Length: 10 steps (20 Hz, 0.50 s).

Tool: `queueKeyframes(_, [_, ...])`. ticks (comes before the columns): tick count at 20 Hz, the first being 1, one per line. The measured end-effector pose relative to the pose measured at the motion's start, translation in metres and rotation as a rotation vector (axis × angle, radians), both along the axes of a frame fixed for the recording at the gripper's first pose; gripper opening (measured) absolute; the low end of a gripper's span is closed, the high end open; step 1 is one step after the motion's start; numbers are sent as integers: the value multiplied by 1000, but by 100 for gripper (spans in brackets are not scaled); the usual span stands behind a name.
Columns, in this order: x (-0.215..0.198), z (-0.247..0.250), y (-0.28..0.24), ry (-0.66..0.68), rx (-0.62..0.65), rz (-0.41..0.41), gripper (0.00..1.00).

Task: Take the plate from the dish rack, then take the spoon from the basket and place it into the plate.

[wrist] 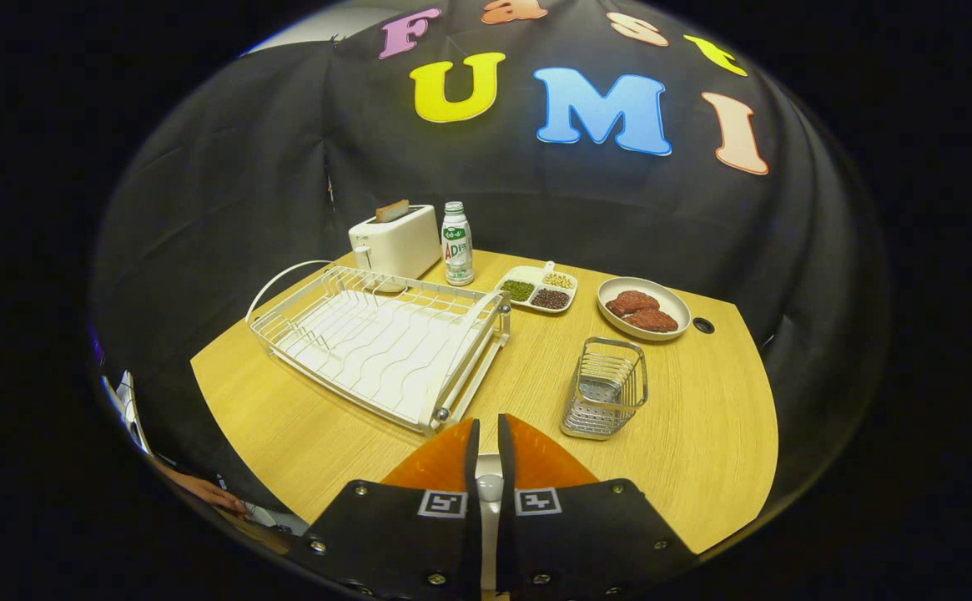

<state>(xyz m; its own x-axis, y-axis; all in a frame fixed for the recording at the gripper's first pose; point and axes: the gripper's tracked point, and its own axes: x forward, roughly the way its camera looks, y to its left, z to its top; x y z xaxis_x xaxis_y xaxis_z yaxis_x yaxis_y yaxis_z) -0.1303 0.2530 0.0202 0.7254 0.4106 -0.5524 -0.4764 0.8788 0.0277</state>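
Gripper: the gripper (486, 434) sits low over the near edge of the table (702, 434), its orange fingers (440, 459) drawn in to a narrow slit
Between the fingers: something pale and slim shows in the gap, possibly a handle clamped there, but I cannot tell what it is
Dish rack: the white wire dish rack (377, 342) lies just ahead of the fingers and to their left, its near corner close to the fingertips, with bare wavy wires and a curved handle at the far end
Basket: the small wire basket (606, 388) stands upright just ahead and to the right of the fingers, apart from the rack, and its inside looks bare from here
Plate: the one plate (644, 307) on show sits beyond the basket, carrying two dark red patties (641, 310)
Back row: a white toaster (394, 242) with a slice poking out, a bottle (456, 244) just beside it, then a divided dish (540, 290) of green, dark and pale grains
Spoon: cannot be picked out for sure
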Motion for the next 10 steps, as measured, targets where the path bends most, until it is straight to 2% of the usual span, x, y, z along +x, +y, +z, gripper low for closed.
queueKeyframes(4, [0,-6,6,9,-11,14,7])
queueKeyframes(6, [4,-3,-3,-6,-27,-17,16])
queueKeyframes(9, [12,22,-20,-66,7,-71,62])
queueKeyframes(10, [16,34,-29,-95,22,-97,62])
